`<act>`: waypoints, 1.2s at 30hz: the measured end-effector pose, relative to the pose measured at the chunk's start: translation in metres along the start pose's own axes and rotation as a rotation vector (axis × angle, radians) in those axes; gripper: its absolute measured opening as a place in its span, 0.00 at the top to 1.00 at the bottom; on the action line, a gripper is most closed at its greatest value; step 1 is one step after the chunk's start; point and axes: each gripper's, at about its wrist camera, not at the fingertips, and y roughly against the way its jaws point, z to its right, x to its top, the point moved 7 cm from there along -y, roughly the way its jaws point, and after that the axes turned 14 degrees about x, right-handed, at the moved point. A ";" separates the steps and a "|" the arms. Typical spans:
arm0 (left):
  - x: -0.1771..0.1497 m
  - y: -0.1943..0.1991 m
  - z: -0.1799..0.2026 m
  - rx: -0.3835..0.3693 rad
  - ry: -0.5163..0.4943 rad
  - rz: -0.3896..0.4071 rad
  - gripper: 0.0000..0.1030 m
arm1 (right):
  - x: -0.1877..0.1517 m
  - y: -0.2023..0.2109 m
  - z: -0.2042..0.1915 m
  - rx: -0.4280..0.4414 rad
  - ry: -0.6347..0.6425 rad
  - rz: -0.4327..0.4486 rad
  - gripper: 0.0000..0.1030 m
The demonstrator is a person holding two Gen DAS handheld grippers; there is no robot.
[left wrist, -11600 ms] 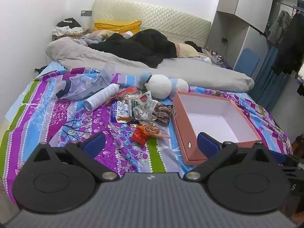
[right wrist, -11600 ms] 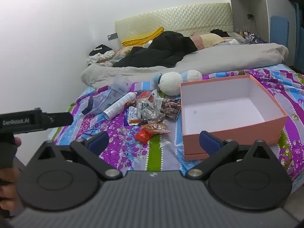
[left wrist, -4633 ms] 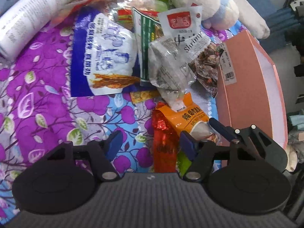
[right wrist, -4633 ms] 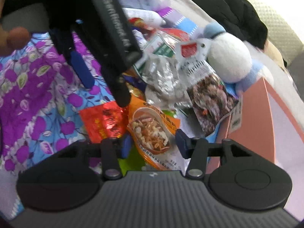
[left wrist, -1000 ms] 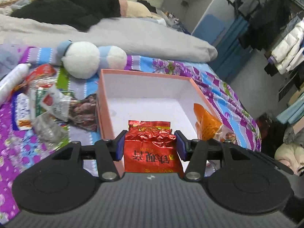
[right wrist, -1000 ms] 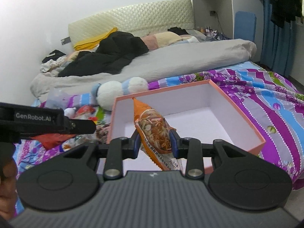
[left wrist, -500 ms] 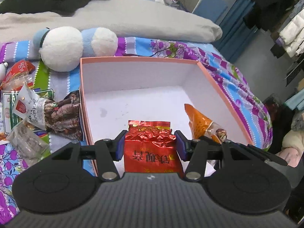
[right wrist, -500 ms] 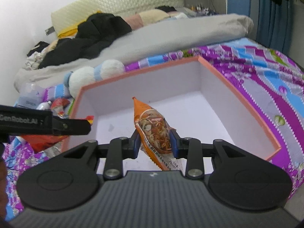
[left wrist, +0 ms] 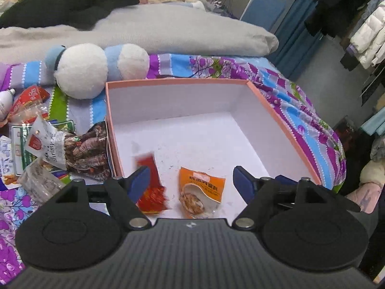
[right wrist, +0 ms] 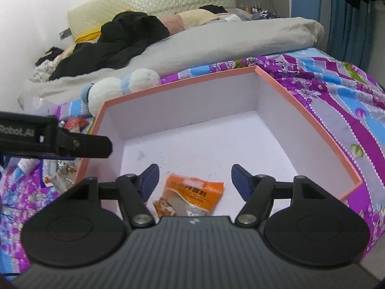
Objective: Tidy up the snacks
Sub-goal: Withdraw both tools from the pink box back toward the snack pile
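The orange-rimmed box (left wrist: pixel 178 82) (right wrist: pixel 182 83) with a white inside sits on the bed. A red foil packet (left wrist: pixel 150 185), blurred, is inside it by the near left wall, free of my left gripper (left wrist: pixel 191 179), whose jaws are opening above the box floor. An orange snack packet (left wrist: pixel 199 191) (right wrist: pixel 192 198) lies flat on the box floor below my right gripper (right wrist: pixel 195 177), whose jaws are opening with nothing pressed between them. The left gripper's finger (right wrist: pixel 79 145) reaches in from the left in the right wrist view.
More snack packets (left wrist: pixel 48 142) lie heaped on the purple patterned sheet left of the box. A white and blue plush toy (left wrist: pixel 93 68) rests behind them, a white bottle (left wrist: pixel 4 101) at far left. A grey duvet (left wrist: pixel 144 33) and black clothes lie further back.
Both grippers have opened and let go. The red packet has dropped from the left gripper and the orange packet from the right one onto the box floor. Both hands sank closer to the box.
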 end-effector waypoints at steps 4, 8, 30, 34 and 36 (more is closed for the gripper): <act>-0.004 0.030 -0.005 0.002 0.002 0.038 0.23 | -0.001 0.017 -0.007 0.006 -0.013 0.023 0.33; -0.015 0.066 -0.013 -0.001 0.014 0.080 0.23 | -0.004 0.040 -0.024 0.019 0.003 0.052 0.33; -0.110 0.216 -0.070 0.042 0.080 0.215 0.21 | -0.052 0.138 -0.128 0.132 0.098 0.148 0.33; -0.128 0.224 -0.084 0.063 0.105 0.206 0.21 | -0.064 0.140 -0.142 0.156 0.124 0.133 0.33; -0.136 0.225 -0.093 0.072 0.122 0.197 0.21 | -0.068 0.140 -0.148 0.160 0.138 0.129 0.33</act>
